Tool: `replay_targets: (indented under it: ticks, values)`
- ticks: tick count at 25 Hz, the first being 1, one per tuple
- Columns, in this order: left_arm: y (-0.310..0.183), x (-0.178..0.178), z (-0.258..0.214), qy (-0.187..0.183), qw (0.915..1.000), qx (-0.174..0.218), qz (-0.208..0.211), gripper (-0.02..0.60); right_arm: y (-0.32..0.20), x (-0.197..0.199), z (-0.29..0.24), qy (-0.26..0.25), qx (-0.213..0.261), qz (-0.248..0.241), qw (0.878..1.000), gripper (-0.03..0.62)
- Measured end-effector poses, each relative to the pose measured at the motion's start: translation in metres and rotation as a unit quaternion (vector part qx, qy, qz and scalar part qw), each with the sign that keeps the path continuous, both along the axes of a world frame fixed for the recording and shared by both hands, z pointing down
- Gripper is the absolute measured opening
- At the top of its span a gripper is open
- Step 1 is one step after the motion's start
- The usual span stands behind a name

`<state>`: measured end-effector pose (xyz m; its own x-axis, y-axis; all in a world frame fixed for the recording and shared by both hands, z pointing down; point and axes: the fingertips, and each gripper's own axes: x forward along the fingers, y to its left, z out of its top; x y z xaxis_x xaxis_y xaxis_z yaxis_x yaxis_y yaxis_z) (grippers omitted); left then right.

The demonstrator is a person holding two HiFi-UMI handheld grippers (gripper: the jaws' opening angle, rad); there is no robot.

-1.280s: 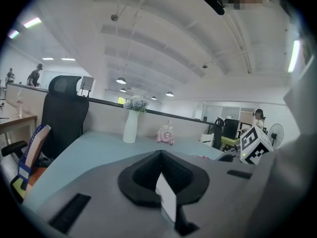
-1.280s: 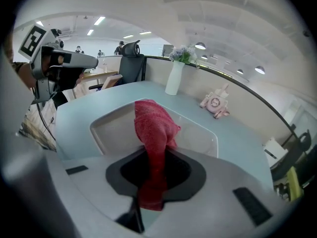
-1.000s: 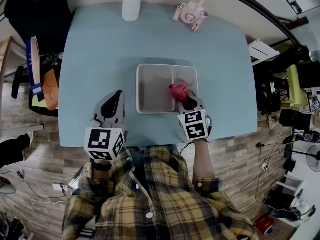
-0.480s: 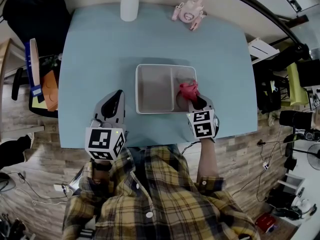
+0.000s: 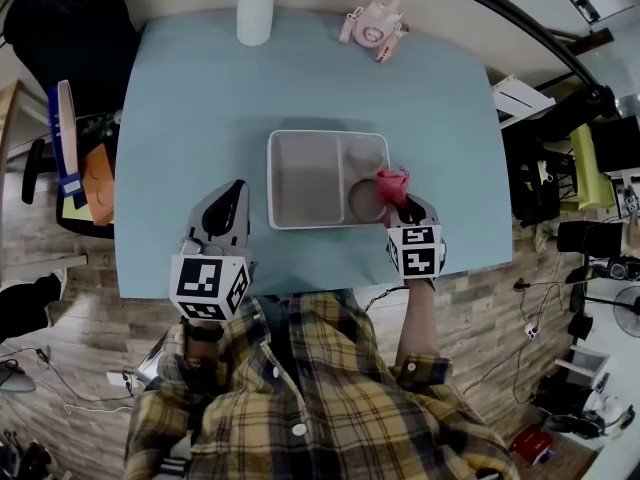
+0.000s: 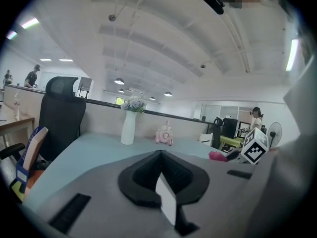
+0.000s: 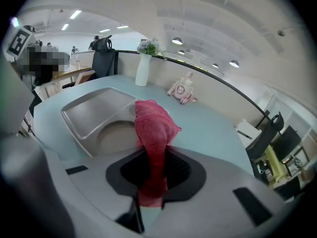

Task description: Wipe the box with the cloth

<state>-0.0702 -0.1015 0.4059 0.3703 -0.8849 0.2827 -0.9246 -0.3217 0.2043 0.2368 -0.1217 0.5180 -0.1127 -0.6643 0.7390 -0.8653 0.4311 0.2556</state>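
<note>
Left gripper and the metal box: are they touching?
Apart. The head view shows a strip of blue table between the left gripper and the left rim of the box.

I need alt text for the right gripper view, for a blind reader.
The right gripper holds a red cloth between its jaws, at the edge of a grey compartmented box on a light blue table. A white vase and pink toy stand behind.
</note>
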Motion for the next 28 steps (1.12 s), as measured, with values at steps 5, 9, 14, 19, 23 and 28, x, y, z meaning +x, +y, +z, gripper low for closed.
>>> replay_targets:
  ticks: [5,9,14,19,23,28]
  values:
    - [0.001,0.002,-0.002,-0.001,1.0000,0.002,0.003,-0.009,0.005,0.015,0.004,0.010,-0.008,0.016,1.000,0.071]
    - [0.001,0.004,-0.003,-0.001,1.0000,0.004,0.005,-0.009,0.011,0.022,0.008,0.020,-0.016,0.021,0.999,0.071]
    - [0.001,0.004,-0.005,-0.001,1.0000,0.007,0.005,-0.009,0.012,0.019,0.002,0.006,-0.007,0.023,1.000,0.071]
    - [0.003,0.005,-0.009,-0.001,0.9999,0.013,0.007,-0.009,0.011,0.008,-0.013,-0.016,0.011,0.020,1.000,0.071]
    - [0.005,0.006,-0.012,-0.002,0.9998,0.017,0.009,-0.009,0.008,-0.008,-0.030,-0.051,0.035,0.014,0.998,0.071]
    - [0.008,0.008,-0.015,-0.003,0.9997,0.020,0.014,-0.009,0.002,-0.035,-0.056,-0.104,0.069,-0.002,0.992,0.071]
